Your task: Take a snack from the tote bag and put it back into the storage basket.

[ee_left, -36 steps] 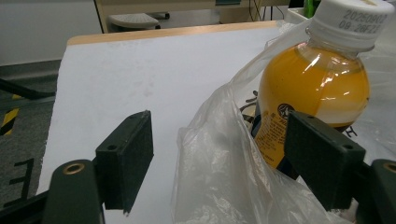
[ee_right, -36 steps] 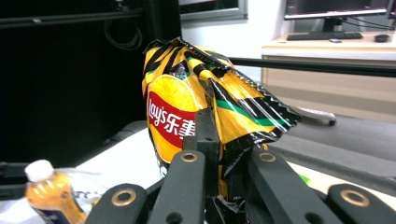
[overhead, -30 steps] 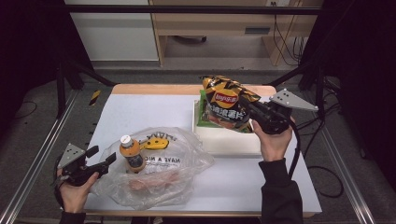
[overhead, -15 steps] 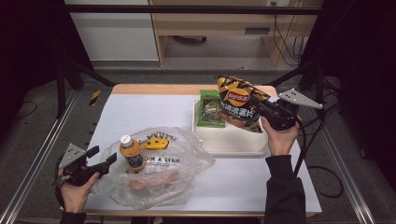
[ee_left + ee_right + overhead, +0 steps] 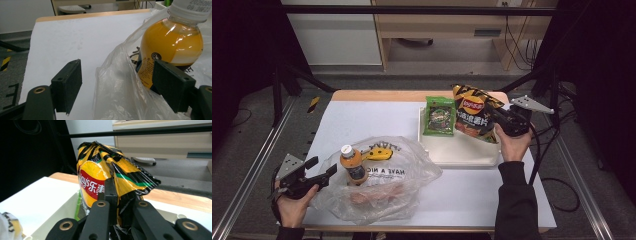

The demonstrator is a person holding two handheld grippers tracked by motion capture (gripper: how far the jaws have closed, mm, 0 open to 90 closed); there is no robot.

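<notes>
You can read "Lay's" with Chinese characters on the chip bag (image 5: 100,185), "HAVE A NIC" on the plastic bag (image 5: 387,171), and "09 20F21" on the bottle cap (image 5: 191,7).

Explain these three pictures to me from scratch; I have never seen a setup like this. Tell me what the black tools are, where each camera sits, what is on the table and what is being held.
A person stands at a white table and holds a hand-worked tool with two black jaws in each hand. The wide picture comes from a camera above the table. The other two come from cameras riding on the tools, looking along their jaws.

On the table lie a clear plastic bag, an orange drink bottle standing in it, and a white tray with a green snack packet in it.

The right gripper is shut on a yellow chip bag, held over the tray. The left gripper is open beside the plastic bag; its camera shows the bag's edge and the bottle between the jaws, not pinched.
</notes>
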